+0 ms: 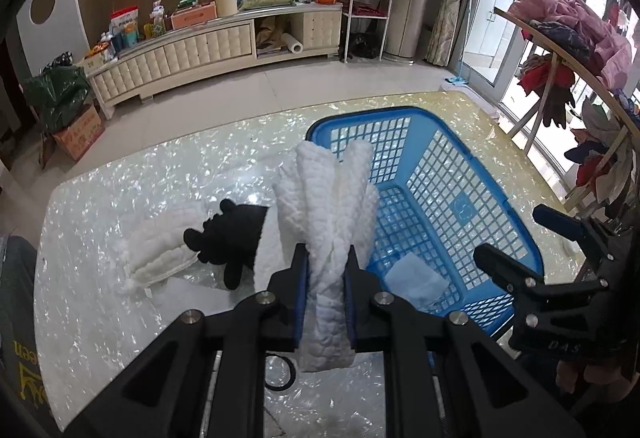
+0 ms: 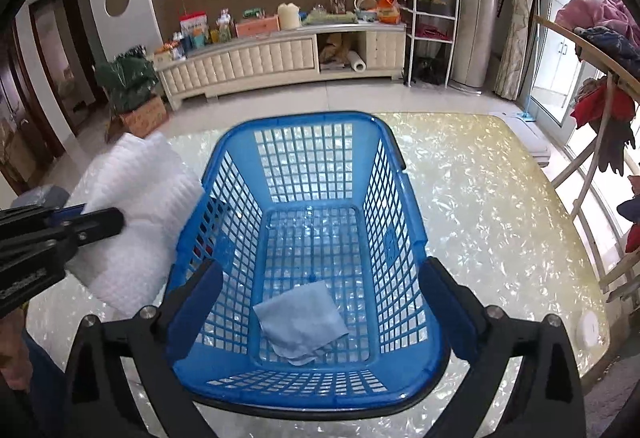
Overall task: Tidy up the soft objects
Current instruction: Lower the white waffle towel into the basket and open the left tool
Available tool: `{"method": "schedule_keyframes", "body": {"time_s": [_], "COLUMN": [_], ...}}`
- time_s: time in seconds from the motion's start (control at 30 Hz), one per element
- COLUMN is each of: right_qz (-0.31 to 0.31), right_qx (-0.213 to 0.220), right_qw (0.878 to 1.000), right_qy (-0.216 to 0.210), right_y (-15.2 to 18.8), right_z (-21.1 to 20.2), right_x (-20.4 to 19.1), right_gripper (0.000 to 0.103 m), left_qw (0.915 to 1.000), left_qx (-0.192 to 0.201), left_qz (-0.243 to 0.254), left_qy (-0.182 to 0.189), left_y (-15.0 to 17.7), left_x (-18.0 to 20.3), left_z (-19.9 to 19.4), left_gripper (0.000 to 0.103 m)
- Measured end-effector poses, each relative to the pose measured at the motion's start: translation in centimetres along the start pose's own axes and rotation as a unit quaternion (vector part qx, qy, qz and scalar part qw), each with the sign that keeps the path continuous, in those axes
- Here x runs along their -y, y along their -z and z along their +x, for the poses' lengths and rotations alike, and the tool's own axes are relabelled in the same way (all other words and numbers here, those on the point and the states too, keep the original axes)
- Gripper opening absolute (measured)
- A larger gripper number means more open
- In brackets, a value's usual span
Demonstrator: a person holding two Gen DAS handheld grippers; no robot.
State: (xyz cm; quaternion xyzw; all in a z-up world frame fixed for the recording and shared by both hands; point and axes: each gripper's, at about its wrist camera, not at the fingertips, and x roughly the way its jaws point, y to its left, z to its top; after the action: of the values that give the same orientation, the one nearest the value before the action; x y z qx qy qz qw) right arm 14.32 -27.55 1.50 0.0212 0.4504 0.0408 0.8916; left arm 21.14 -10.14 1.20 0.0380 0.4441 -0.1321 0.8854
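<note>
**Left wrist view: quilted towel pinched beside the basket**

Left claw pinches a white quilted towel, bunched in upright folds above the glossy pearly table. At nine o'clock lie a second white cloth and a black plush toy. Right claw is spread wide, holding nothing, over the blue plastic lattice basket; a flat pale-blue cloth lies on the basket floor.

Glossy pearly table, blue plastic lattice basket, quilted white cloth, smooth pale-blue cloth
</note>
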Motion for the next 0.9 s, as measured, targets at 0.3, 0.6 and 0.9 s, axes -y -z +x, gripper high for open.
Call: {"method": "schedule_keyframes", "body": {"time_s": [0.3, 0.6, 0.9], "right_qz": [0.007, 0.017, 0.018], "right_qx": [0.005, 0.002, 0.011], "right_qw": [1.0, 1.0, 1.0], "right_qy": [0.015, 0.008, 0.024], "right_y": [-0.2, 0.4, 0.5], "right_z": [-0.3, -0.3, 0.0], "right_x": [2.0, 2.6, 3.4], "right_gripper": [0.098, 0.099, 0.099], "left_qw": [0.9992, 0.998, 0.9963], "left_qx": [0.018, 0.008, -0.026], "left_qz": [0.035, 0.055, 0.064], "left_qy": [-0.004, 0.029, 0.05], "left_y": [-2.0, -3.3, -4.5], "left_x": [2.5, 4.8, 6.3], "left_z": [-0.7, 0.5, 5.1], "left_gripper": [0.014, 0.014, 0.014]}}
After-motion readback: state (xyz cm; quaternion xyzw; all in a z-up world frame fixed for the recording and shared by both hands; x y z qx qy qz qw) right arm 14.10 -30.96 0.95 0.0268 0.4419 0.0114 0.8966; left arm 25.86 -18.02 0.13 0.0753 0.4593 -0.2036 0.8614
